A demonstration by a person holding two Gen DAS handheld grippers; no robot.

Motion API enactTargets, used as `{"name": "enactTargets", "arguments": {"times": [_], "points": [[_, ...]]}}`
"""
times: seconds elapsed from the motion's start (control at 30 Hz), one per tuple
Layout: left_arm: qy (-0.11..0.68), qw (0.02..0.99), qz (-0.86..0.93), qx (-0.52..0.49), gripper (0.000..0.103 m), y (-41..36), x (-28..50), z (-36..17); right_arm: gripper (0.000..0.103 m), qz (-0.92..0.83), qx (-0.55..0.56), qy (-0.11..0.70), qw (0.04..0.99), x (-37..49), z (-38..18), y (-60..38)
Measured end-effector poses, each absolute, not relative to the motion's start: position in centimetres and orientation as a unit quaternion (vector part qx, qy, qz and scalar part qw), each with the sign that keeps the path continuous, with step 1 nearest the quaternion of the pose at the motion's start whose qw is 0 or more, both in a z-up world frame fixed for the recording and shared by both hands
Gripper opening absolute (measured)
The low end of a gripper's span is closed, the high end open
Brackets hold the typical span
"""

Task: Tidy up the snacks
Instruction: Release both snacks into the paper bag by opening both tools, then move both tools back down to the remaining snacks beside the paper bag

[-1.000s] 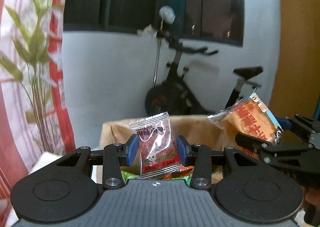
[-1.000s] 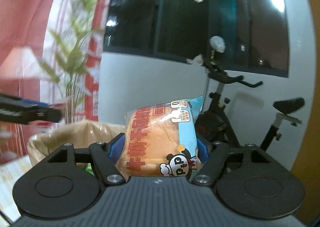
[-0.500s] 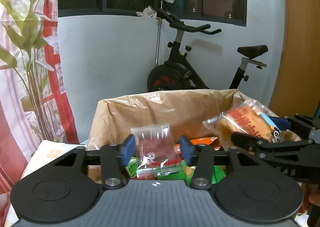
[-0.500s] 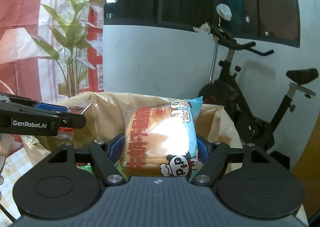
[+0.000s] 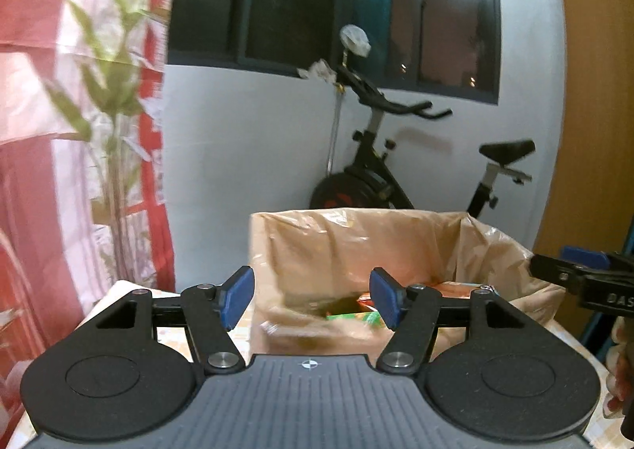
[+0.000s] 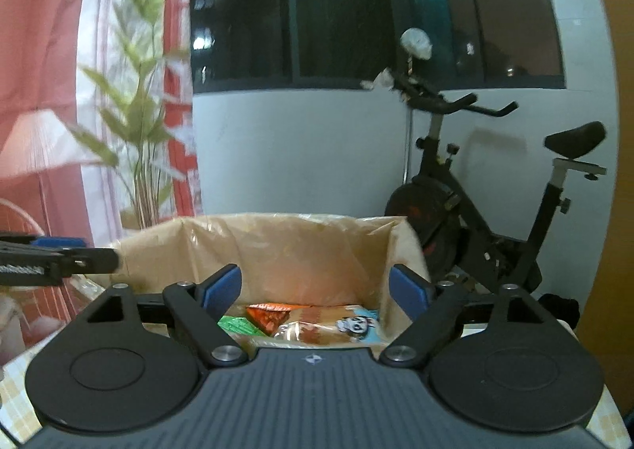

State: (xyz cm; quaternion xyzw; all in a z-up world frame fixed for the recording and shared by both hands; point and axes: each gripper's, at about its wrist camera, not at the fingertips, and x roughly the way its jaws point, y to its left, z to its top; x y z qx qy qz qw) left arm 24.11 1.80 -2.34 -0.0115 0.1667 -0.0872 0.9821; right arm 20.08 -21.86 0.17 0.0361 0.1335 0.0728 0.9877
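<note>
A cardboard box lined with clear plastic (image 5: 356, 243) stands in front of both grippers; it also shows in the right wrist view (image 6: 277, 247). My left gripper (image 5: 311, 300) is open and empty just before the box's near wall. My right gripper (image 6: 315, 290) is open and empty over the box. Inside lie the bread packet with a panda (image 6: 337, 326), an orange packet (image 6: 273, 314) and a green packet (image 6: 235, 324). Green and red packets (image 5: 352, 314) show blurred in the left wrist view.
An exercise bike (image 6: 475, 211) stands behind the box against a white wall. A plant (image 6: 142, 156) and red-and-white curtain are at the left. A wooden panel (image 5: 586, 132) is at the right. The table has a checked cloth (image 6: 12, 393).
Both grippers have opened and let go of their packets. The red jerky packet and the bread packet have dropped into the box. Both grippers have pulled back and tilted up.
</note>
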Motion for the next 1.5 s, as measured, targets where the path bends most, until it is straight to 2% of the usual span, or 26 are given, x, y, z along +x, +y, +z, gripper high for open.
{"name": "enactTargets", "arguments": {"times": [0.2,0.43,0.8,1.0,1.33,1.5], "points": [[0.163,0.984,-0.059,-0.042,0.067,3.5,21.0,-3.2,0.084,0.082,0.041,0.106,0.99,16.1,-0.4,-23.5],[0.204,0.976,-0.038,-0.073,0.067,4.5,19.5,-6.6,0.084,0.063,0.035,0.126,0.989,13.2,-2.9,-25.5],[0.267,0.961,-0.033,-0.06,0.066,4.4,19.6,-10.5,0.084,0.022,0.037,0.239,0.97,14.7,-10.2,-27.6],[0.285,0.956,-0.035,-0.056,0.066,4.2,19.5,-11.5,0.077,0.018,0.03,0.313,0.949,17.1,-14.6,-27.4],[0.313,0.948,-0.037,-0.052,0.066,3.8,19.9,-12.7,0.072,0.041,0.031,0.337,0.94,17.7,-17.1,-26.8],[0.326,0.943,-0.042,-0.051,0.066,3.4,20.2,-13.4,0.062,0.053,0.042,0.333,0.941,17.4,-17.2,-27.2]]}}
